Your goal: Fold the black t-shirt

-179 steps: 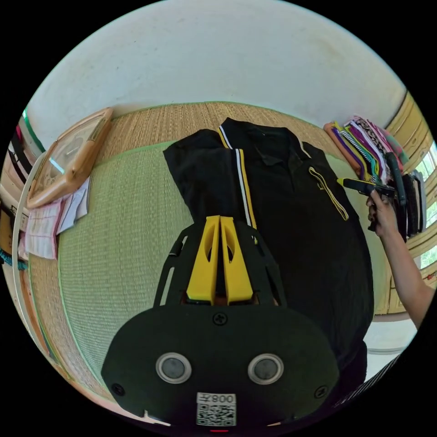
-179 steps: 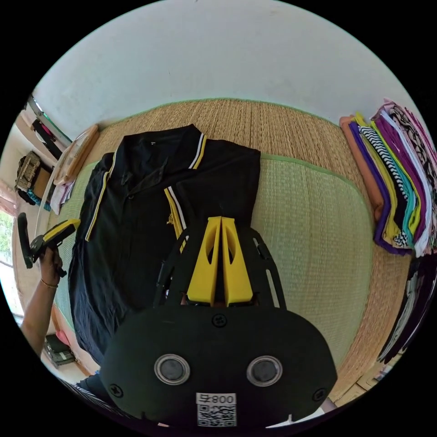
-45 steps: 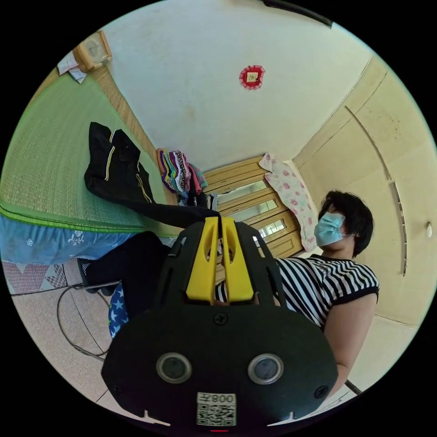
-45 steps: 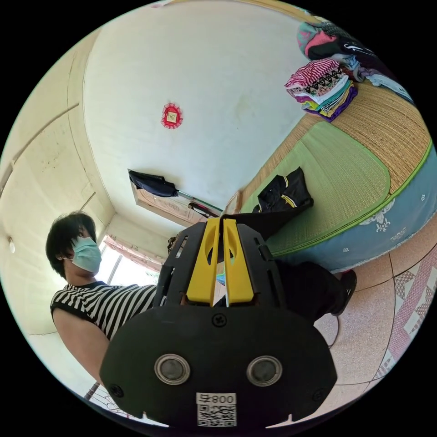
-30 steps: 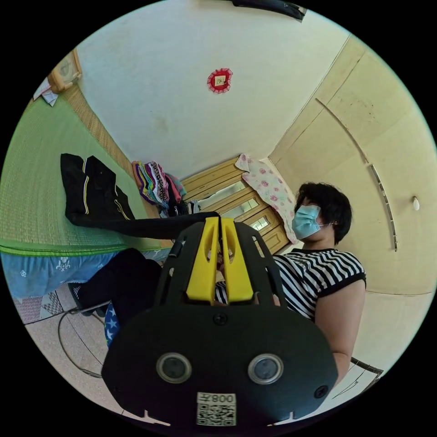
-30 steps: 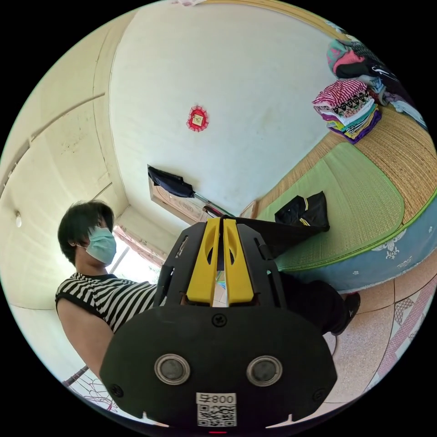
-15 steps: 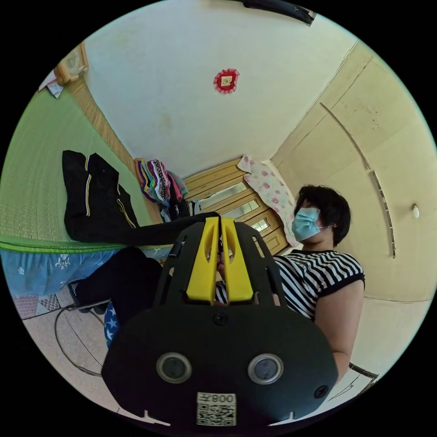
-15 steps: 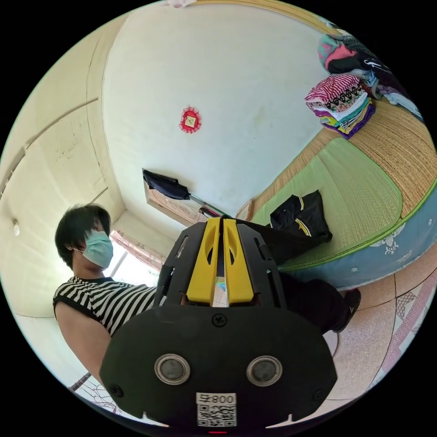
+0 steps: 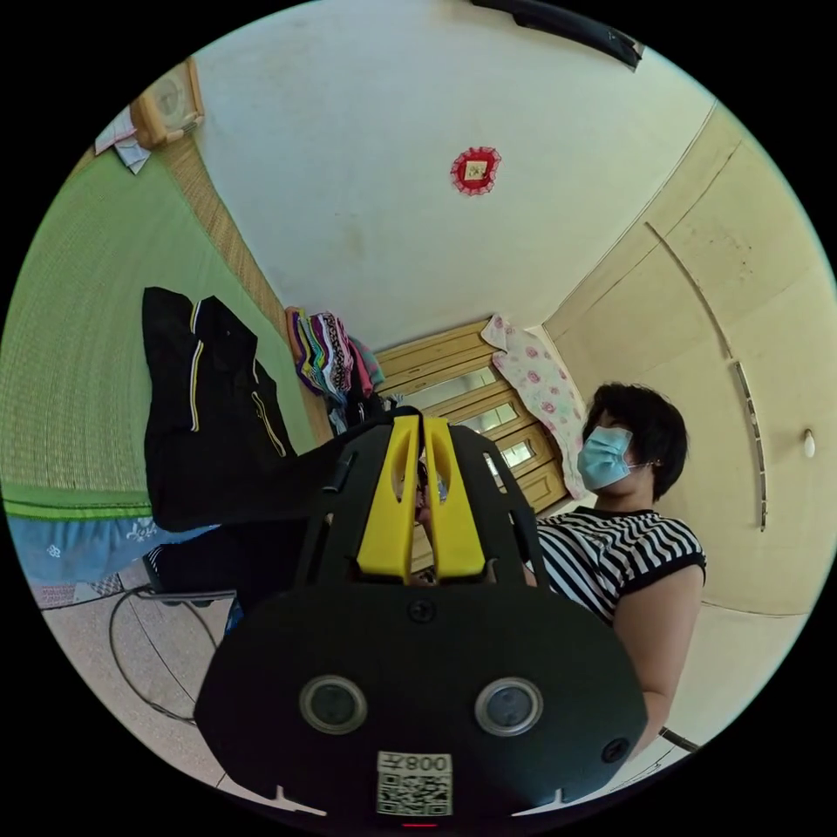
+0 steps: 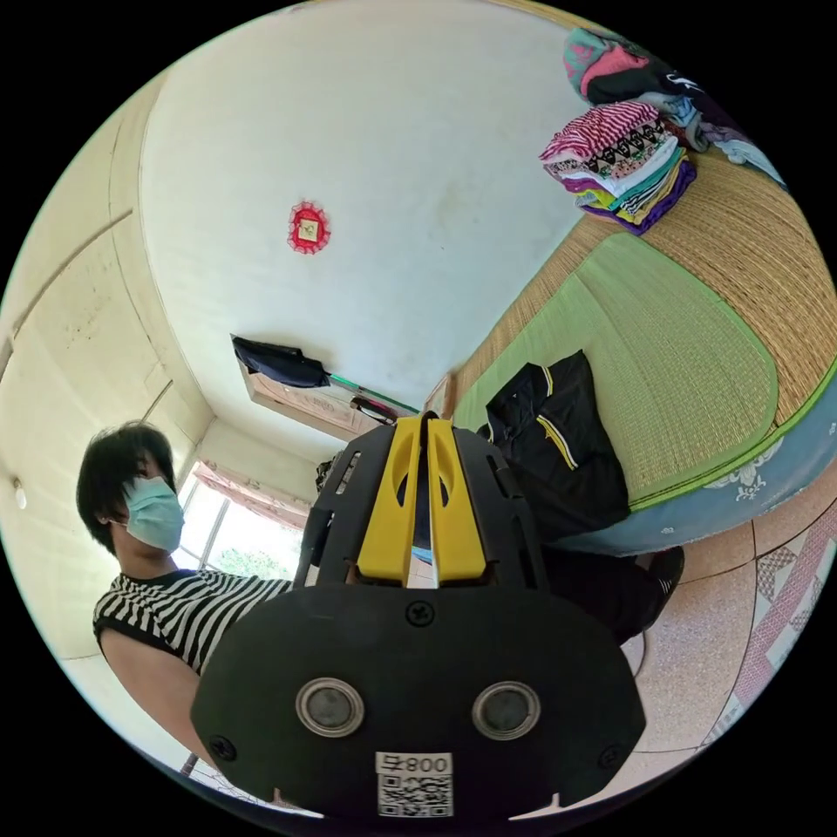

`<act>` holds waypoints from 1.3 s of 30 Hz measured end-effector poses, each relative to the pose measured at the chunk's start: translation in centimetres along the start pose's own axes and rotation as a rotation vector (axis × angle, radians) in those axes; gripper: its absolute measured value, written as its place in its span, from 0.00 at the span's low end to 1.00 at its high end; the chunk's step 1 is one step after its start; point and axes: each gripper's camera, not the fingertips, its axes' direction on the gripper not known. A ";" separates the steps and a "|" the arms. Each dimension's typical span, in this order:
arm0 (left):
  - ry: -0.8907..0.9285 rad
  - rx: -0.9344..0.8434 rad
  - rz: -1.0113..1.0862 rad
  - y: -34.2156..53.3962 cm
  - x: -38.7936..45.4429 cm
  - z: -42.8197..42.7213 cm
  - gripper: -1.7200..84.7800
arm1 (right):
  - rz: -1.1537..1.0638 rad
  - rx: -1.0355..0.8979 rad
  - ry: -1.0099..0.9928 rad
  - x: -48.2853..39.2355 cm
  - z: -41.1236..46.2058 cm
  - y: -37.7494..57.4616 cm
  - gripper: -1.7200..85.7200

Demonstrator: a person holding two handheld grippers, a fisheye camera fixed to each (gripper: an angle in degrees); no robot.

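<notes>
Room: pale walls with a small red ornament [image 9: 475,170] high up, wooden shutters [image 9: 453,384] with a flowered cloth [image 9: 540,392] hung beside them, tiled floor [image 10: 767,610] below.
Bed: green woven mat [image 9: 78,349] over a straw-coloured one, with a blue patterned side [image 10: 741,497].
Black t-shirt [image 9: 205,410]: collared, with yellow and white stripes; its upper part lies on the mat near the bed's edge, the rest lifts off the bed towards both tongs.
Left tongs [image 9: 421,423]: yellow jaws closed tight, black cloth pinched at the tips.
Right tongs [image 10: 425,423]: jaws pressed together the same way, gripping dark cloth at the tips.
Around: stack of folded coloured clothes [image 10: 623,166] at the far end of the bed, a wooden-framed clock [image 9: 170,100] on the mat by the wall, a dark garment [image 10: 279,359] hanging on a door.
In the way: each tool's black body hides the lower hem.
Person: masked, in a striped top [image 9: 610,558], standing beside the bed.
</notes>
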 end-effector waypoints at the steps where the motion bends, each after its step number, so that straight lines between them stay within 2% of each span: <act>1: -0.015 -0.001 0.000 -1.3 -0.2 0.4 0.03 | 0.008 -0.012 0.002 0.1 0.9 -1.6 0.03; 20: -0.313 0.082 -0.168 -26.6 -9.5 7.7 0.03 | 0.197 -0.160 0.143 3.7 16.2 -28.1 0.03; 39: -0.462 0.102 -0.304 -41.0 -16.4 9.9 0.03 | 0.314 -0.278 0.215 7.0 25.4 -44.4 0.03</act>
